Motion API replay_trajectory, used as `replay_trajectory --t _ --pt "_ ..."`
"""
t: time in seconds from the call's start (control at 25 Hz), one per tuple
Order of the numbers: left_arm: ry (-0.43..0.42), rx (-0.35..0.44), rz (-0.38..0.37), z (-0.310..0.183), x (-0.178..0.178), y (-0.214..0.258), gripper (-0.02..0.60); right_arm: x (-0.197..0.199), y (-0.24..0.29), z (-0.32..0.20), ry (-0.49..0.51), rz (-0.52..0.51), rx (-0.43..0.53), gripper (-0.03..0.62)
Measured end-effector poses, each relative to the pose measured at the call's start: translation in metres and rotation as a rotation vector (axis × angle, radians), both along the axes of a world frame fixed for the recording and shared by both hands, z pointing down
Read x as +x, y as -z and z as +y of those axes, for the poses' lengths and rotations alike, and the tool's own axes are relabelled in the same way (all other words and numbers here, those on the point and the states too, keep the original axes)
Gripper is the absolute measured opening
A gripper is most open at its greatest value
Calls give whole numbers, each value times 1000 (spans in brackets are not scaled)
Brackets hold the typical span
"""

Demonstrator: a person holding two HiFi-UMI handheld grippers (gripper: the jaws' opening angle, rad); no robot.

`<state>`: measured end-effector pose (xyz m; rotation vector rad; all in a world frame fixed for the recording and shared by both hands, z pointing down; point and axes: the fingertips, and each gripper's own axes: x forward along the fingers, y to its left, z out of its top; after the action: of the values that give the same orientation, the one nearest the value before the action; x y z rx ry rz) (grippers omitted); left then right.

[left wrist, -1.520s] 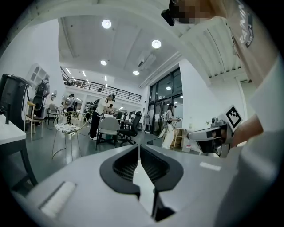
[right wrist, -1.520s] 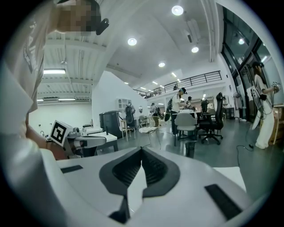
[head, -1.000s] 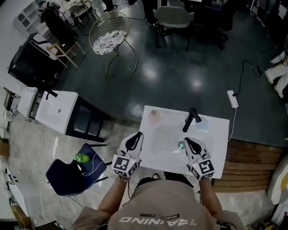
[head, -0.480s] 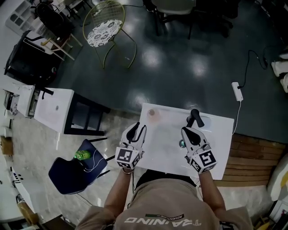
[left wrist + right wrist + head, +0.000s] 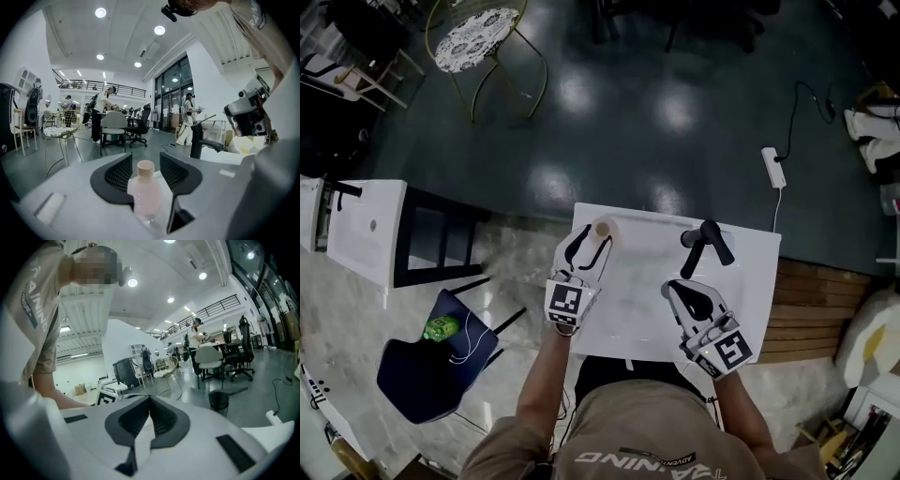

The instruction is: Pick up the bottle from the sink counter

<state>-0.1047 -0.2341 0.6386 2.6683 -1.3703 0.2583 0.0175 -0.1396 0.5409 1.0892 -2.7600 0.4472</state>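
Note:
A small pale pink bottle with a beige cap stands upright at the far left corner of the white sink counter. My left gripper reaches it from the near side. Its jaws are opening, and the bottle stands between the two black fingers with a gap on each side. My right gripper hovers over the basin's near right part, in front of the black faucet. In the right gripper view that gripper's jaws meet, with nothing in them.
The faucet rises at the counter's far right. A blue chair with a green bottle sits to the left on the floor, beyond it a white side table. A power strip lies behind the counter.
My left gripper has moved forward to the bottle and its jaws have gone from shut to wide apart around it. The right gripper has drawn back from the faucet toward the near edge.

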Motion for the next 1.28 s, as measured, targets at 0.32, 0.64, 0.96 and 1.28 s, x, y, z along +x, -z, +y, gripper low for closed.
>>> replay_trajectory --t 0.32,0.64,0.96,1.28 --pt "-59 8 -1 -13 19 -23 169 2 -14 17 -23 20 -55 11" --pt "-74 34 13 -17 18 -34 169 0 -29 20 -6 53 -82 11" --pt "-87 82 30 -20 20 -34 149 -10 -32 15 -7 34 -87 11" --pt "-87 108 29 -20 21 -31 146 -18 -40 18 7 49 -104 11"
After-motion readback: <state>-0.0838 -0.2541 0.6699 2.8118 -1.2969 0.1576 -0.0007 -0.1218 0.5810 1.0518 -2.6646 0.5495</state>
